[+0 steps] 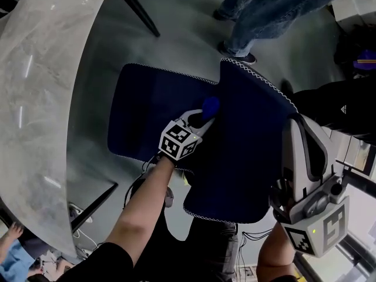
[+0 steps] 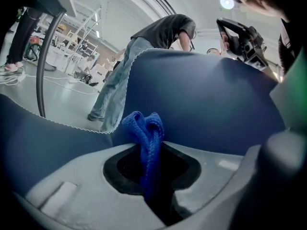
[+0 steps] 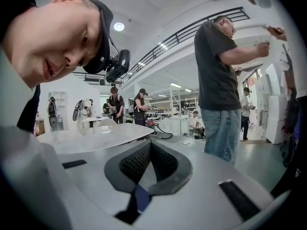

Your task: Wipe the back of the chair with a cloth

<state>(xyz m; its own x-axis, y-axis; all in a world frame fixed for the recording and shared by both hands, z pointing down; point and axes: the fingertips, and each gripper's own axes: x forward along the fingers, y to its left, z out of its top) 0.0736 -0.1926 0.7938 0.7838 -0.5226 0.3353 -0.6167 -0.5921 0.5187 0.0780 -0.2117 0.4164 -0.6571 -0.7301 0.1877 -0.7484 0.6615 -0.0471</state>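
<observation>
A dark blue chair is below me in the head view, its seat [image 1: 147, 113] at left and its back [image 1: 247, 151], edged with white stitching, at right. My left gripper [image 1: 204, 117] is shut on a bright blue cloth [image 1: 210, 105], and it presses the cloth against the seat side of the chair back. In the left gripper view the cloth [image 2: 144, 128] sticks up out of the left gripper [image 2: 151, 150], right in front of the chair back [image 2: 211, 99]. My right gripper [image 1: 296, 125] stands shut and empty by the back's right edge, pointing away from it in the right gripper view [image 3: 150, 145].
A curved grey marble table [image 1: 41, 98] with black legs [image 1: 136, 7] stands left of the chair. A person in jeans [image 1: 264, 16] stands beyond the chair back. Cables [image 1: 79, 216] lie on the floor at lower left. Other people [image 3: 220, 80] are farther off.
</observation>
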